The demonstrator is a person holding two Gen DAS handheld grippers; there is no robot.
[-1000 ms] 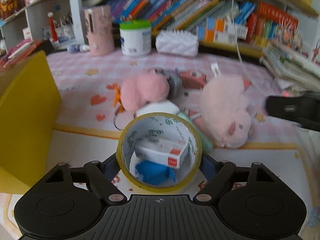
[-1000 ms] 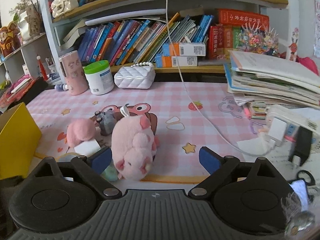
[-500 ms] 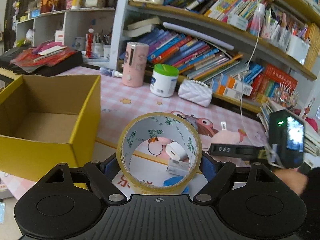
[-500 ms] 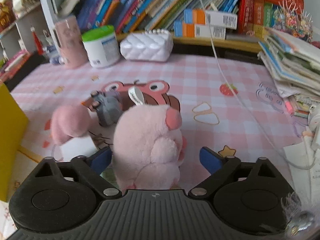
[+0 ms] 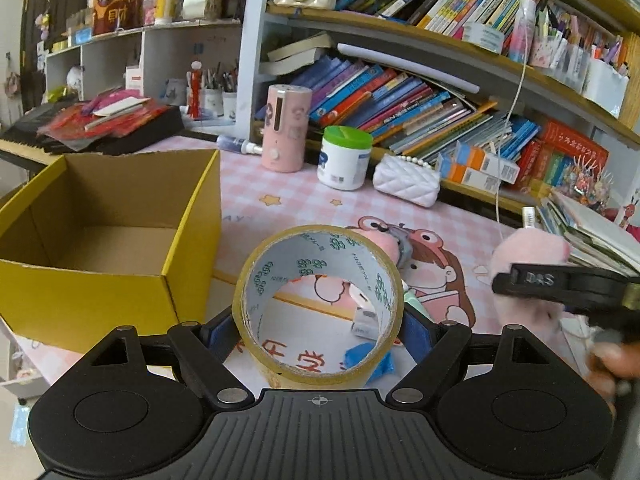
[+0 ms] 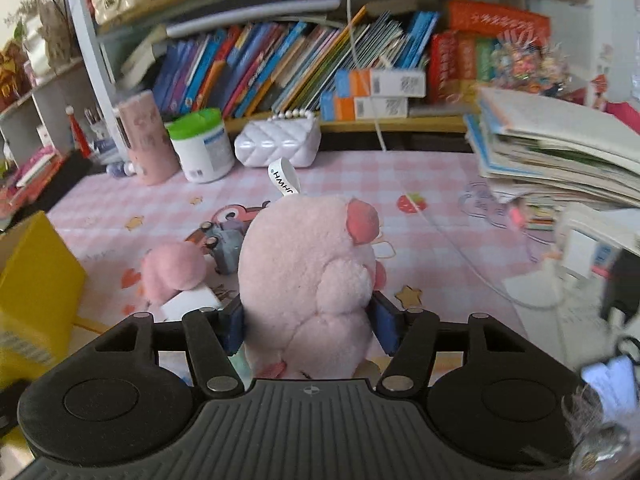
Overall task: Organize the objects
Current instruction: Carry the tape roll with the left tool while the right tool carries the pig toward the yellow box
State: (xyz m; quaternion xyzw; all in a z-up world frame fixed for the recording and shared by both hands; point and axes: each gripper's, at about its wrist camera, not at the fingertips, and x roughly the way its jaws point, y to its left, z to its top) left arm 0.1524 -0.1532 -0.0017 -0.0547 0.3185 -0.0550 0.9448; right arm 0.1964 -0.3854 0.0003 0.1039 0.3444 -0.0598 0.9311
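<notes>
- In the left wrist view, we hold the left gripper (image 5: pixel 318 326) with its jaws set fairly wide, blue pads pressed on both sides of a roll of clear-yellowish packing tape (image 5: pixel 318 304) with a printed white core. The roll stands on edge at lower centre of the frame, raised off the worktop.
- At left of that frame sits an open yellow cardboard box (image 5: pixel 108 236), its brown inside showing nothing.
- The pink checked worktop cover (image 5: pixel 300 192) fills the middle of the frame.
- The right gripper (image 6: pixel 308 322) appears at lower centre of the right wrist view. Its jaws are closing, and a pink plush pig toy (image 6: pixel 308 276) sits between them; the blue pads meet its flanks.
- The plush toy carries a white fabric tag (image 6: pixel 285 182) at its top.
- In the left wrist view the same toy appears at right, partly behind the right gripper's black finger.
- Left of the plush toy in the right wrist view lie a smaller pink plush ball (image 6: pixel 172 268) and a small grey toy (image 6: pixel 226 244).
</notes>
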